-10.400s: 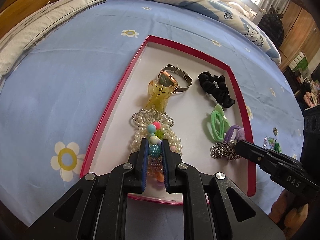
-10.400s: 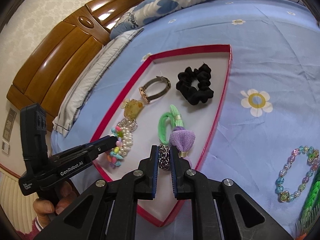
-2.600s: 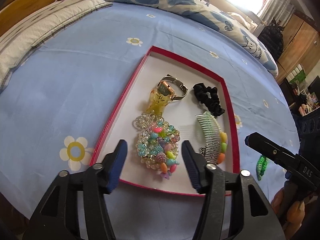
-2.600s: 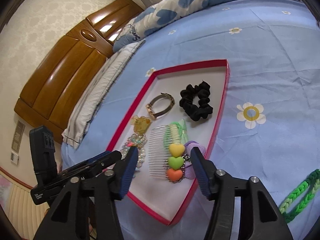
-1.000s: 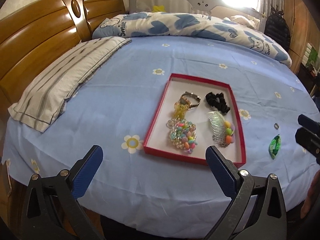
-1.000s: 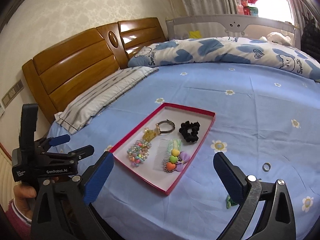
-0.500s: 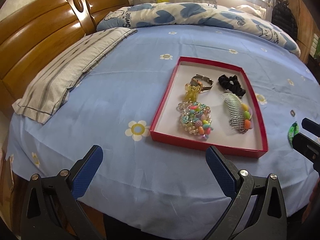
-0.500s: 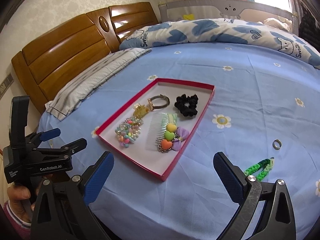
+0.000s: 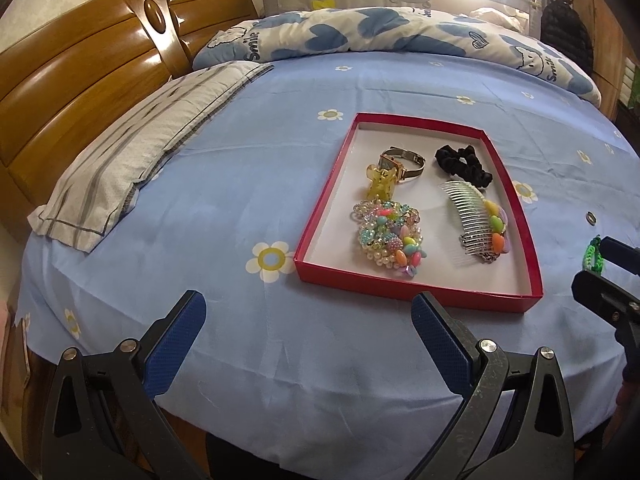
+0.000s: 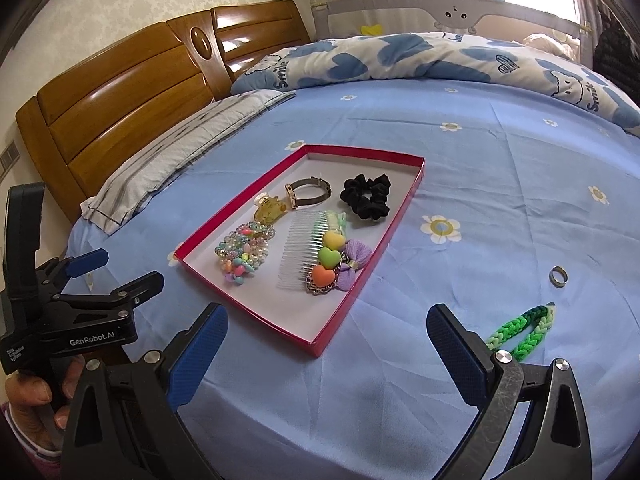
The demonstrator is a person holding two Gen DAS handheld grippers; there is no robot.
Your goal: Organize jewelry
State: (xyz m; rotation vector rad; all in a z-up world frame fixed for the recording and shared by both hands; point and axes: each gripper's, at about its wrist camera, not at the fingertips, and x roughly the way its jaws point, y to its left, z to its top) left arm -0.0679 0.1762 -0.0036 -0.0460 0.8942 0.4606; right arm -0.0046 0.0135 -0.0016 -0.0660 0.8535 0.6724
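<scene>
Left gripper (image 9: 308, 332): fingers spread wide, holding nothing, above the near bed edge.
Right gripper (image 10: 326, 340): equally wide apart, empty.
Green braided bracelet (image 10: 522, 330): on the blue sheet (image 10: 500, 184), just beside the right finger.
Ring (image 10: 557, 276): on the sheet beyond the bracelet.
Red tray (image 9: 534, 264): holds a bead cluster (image 9: 390, 236), hair comb (image 9: 478, 216), yellow claw clip (image 9: 380, 180), watch (image 9: 402, 162), black scrunchie (image 9: 462, 164).
Striped pillow (image 9: 132, 156): far left, against the wooden headboard (image 9: 80, 80).

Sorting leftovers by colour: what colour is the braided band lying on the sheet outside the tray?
Bright green braided band, fading paler at one end; clearest in the right wrist view.
</scene>
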